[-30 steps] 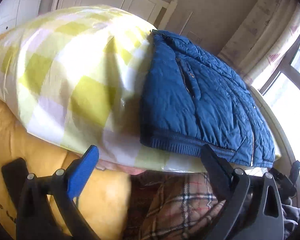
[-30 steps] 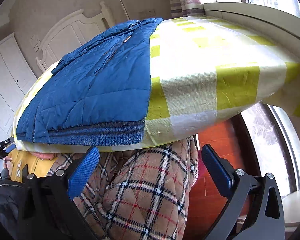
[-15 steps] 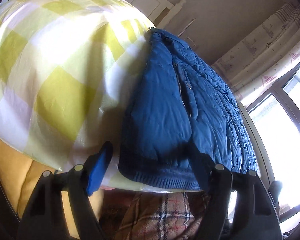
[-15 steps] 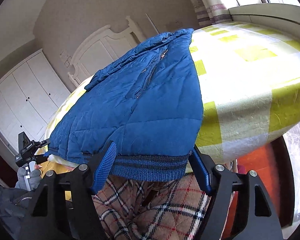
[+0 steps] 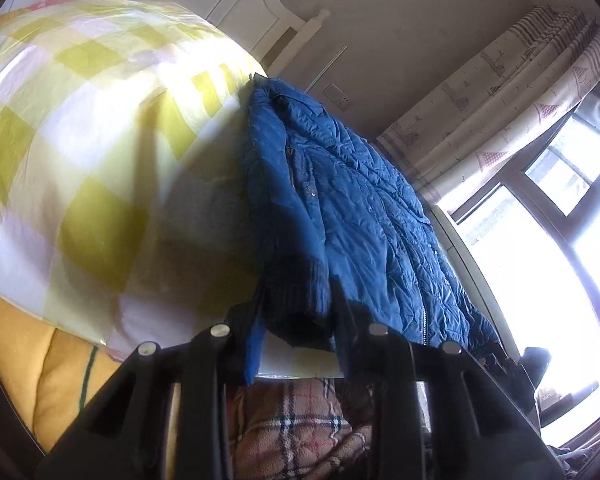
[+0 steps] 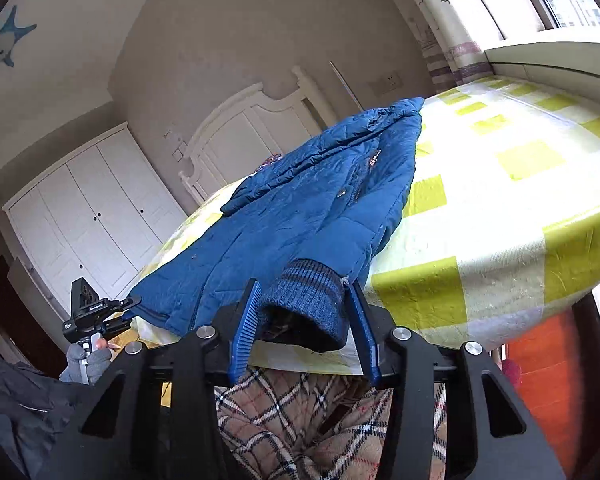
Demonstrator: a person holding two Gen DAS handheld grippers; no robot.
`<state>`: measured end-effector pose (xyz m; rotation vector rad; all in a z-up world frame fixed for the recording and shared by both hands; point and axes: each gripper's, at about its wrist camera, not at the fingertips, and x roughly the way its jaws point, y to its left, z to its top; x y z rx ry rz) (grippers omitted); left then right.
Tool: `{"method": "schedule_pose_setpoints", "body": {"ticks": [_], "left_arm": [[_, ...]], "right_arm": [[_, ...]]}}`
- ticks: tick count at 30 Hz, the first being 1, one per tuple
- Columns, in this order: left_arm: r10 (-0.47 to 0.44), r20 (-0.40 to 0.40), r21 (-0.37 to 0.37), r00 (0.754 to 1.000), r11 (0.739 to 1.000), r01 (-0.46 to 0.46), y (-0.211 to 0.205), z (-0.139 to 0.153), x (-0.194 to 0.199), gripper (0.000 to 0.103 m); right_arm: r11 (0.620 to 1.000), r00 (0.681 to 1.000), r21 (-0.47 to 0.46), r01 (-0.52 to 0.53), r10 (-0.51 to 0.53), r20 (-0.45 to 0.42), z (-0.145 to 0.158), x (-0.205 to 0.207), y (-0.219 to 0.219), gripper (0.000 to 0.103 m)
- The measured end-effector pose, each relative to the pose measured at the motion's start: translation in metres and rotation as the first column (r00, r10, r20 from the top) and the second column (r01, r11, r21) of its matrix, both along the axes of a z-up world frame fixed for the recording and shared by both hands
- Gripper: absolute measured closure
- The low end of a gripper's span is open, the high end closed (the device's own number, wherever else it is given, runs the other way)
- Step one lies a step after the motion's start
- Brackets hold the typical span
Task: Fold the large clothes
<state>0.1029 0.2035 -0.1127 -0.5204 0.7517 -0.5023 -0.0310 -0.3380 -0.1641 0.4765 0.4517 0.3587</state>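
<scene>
Both claws clamped on the blue jacket's ribbed hem.

Right gripper [image 6: 306, 330] just closed onto a knit cuff [image 6: 308, 296]; left gripper [image 5: 296, 330] likewise pinching the hem of the jacket [image 5: 352, 216]. Spread flat over the yellow-checked bed [image 6: 500, 216], hem at its near edge. Above plaid-clad legs [image 6: 300, 424].

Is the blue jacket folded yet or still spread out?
Spread: the jacket lies full length on the checked cover, only its knit hem bunched between both grippers' jaws.
</scene>
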Motion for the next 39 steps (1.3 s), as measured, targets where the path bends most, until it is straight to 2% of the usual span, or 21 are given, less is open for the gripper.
{"method": "schedule_pose_setpoints", "body": {"ticks": [3, 4, 5, 9, 11, 13, 17, 19, 20, 21, 23, 25, 26, 27, 29, 33, 34, 35, 37, 38, 39], "left_arm": [[0.013, -0.016, -0.004, 1.0, 1.0, -0.013, 0.002, -0.006, 0.006, 0.063], [0.013, -0.031, -0.008, 0.999, 1.0, -0.013, 0.003, -0.011, 0.008, 0.05], [0.01, -0.042, -0.011, 0.999, 1.0, -0.011, 0.002, -0.017, 0.009, 0.042], [0.011, -0.074, 0.031, 0.997, 0.999, -0.009, -0.003, -0.037, 0.013, 0.03], [0.017, -0.088, 0.026, 0.996, 1.0, -0.014, -0.001, -0.046, 0.017, 0.02], [0.007, -0.101, -0.009, 0.995, 1.0, -0.008, 0.001, -0.056, 0.022, 0.018], [-0.004, -0.094, -0.064, 0.996, 0.998, -0.003, 0.002, -0.06, 0.03, 0.015], [-0.023, -0.091, -0.096, 0.996, 0.995, 0.015, -0.001, -0.058, 0.032, 0.018], [-0.035, -0.089, -0.105, 0.995, 0.994, 0.026, -0.002, -0.056, 0.032, 0.036], [-0.047, -0.096, -0.1, 0.994, 0.994, 0.037, -0.006, -0.052, 0.03, 0.047], [-0.033, -0.05, -0.055, 0.998, 0.998, 0.03, -0.01, -0.038, 0.018, 0.058], [-0.032, -0.012, -0.021, 0.999, 0.999, 0.032, -0.012, -0.029, 0.011, 0.059], [-0.037, -0.013, -0.03, 0.999, 0.999, 0.036, -0.011, -0.029, 0.012, 0.056], [-0.032, -0.025, -0.045, 0.999, 0.999, 0.031, -0.008, -0.032, 0.015, 0.051], [-0.016, -0.056, -0.08, 0.998, 0.997, 0.012, -0.003, -0.04, 0.024, 0.035], [-0.015, -0.094, -0.145, 0.995, 0.989, 0.001, -0.005, -0.05, 0.037, 0.033], [-0.019, -0.095, -0.142, 0.995, 0.99, 0.006, -0.008, -0.049, 0.038, 0.036], [-0.022, -0.095, -0.136, 0.995, 0.991, 0.009, -0.01, -0.049, 0.039, 0.05], [-0.019, -0.098, -0.141, 0.995, 0.99, 0.005, -0.011, -0.044, 0.034, 0.065], [-0.004, -0.108, -0.133, 0.994, 0.991, -0.01, -0.011, -0.043, 0.03, 0.069], [0.007, -0.106, -0.141, 0.994, 0.99, -0.023, -0.01, -0.041, 0.024, 0.074]], "right_arm": [[1.0, 0.999, -0.02, 0.011, -0.012, -0.046, -0.006, 0.014, 0.001, 0.057], [1.0, 0.998, -0.01, 0.026, -0.027, -0.065, -0.012, 0.016, -0.001, 0.056], [0.999, 0.996, 0.0, 0.044, -0.044, -0.081, -0.018, 0.016, -0.003, 0.056], [0.997, 0.987, 0.022, 0.078, -0.074, -0.143, -0.042, 0.017, -0.01, 0.053], [0.996, 0.985, 0.041, 0.077, -0.069, -0.156, -0.049, 0.02, -0.011, 0.042], [0.996, 0.985, 0.065, 0.068, -0.057, -0.161, -0.056, 0.026, -0.012, 0.038], [0.991, 0.989, 0.129, 0.037, -0.018, -0.146, -0.066, 0.036, -0.013, 0.038], [0.987, 0.992, 0.158, 0.007, 0.013, -0.126, -0.068, 0.04, -0.009, 0.04], [0.988, 0.993, 0.153, -0.002, 0.02, -0.117, -0.066, 0.04, -0.006, 0.047], [0.992, 0.993, 0.126, 0.002, 0.013, -0.113, -0.062, 0.039, -0.001, 0.049], [0.996, 0.995, 0.094, -0.002, 0.011, -0.099, -0.055, 0.033, 0.004, 0.057], [0.994, 0.996, 0.106, -0.001, 0.01, -0.086, -0.051, 0.025, 0.003, 0.057], [0.994, 0.997, 0.111, 0.0, 0.009, -0.081, -0.05, 0.024, 0.003, 0.057], [0.994, 0.997, 0.112, 0.002, 0.007, -0.082, -0.05, 0.023, 0.003, 0.057], [0.993, 0.995, 0.114, 0.01, 0.001, -0.095, -0.051, 0.026, 0.004, 0.054], [0.988, 0.994, 0.152, 0.027, -0.011, -0.109, -0.054, 0.035, 0.003, 0.054], [0.986, 0.994, 0.163, 0.029, -0.011, -0.106, -0.055, 0.035, 0.002, 0.057], [0.987, 0.996, 0.157, 0.031, -0.017, -0.091, -0.053, 0.032, 0.003, 0.063], [0.993, 0.995, 0.104, 0.048, -0.038, -0.097, -0.048, 0.027, 0.007, 0.069], [0.995, 0.994, 0.083, 0.056, -0.047, -0.101, -0.046, 0.023, 0.009, 0.078], [0.994, 0.998, 0.097, 0.04, -0.035, -0.054, -0.041, 0.015, 0.01, 0.086]]}}
